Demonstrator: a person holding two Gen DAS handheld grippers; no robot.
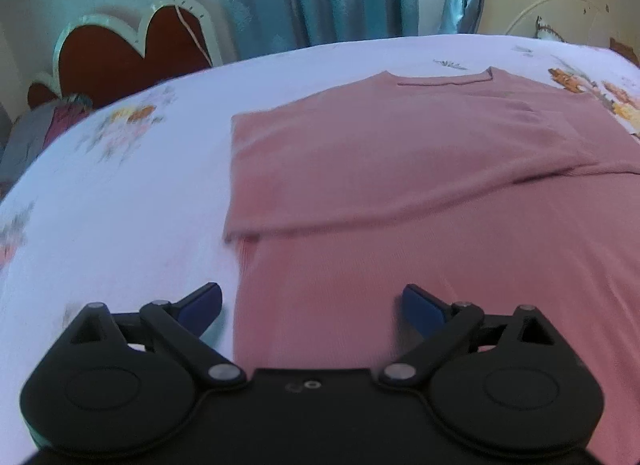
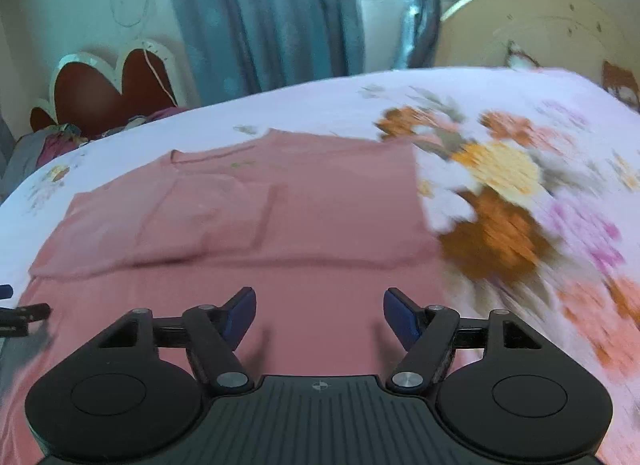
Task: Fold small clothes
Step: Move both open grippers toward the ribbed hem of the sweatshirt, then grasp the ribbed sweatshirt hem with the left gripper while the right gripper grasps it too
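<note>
Pink shirt [image 1: 400, 169] lies flat on your flowery bed sheet [image 1: 120, 193], its sleeves folded in. Your left gripper [image 1: 312, 307] and right gripper [image 2: 319, 315] are wide open, holding nothing. Bare sheet lies past both side edges.

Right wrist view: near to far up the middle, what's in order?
Open right gripper → flat pink knit garment → white floral bedsheet → blue-grey curtain.

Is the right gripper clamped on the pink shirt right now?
No. The right gripper has its jaws standing apart above the pink shirt, which lies flat on the bedsheet with no fabric pinched between them.
</note>
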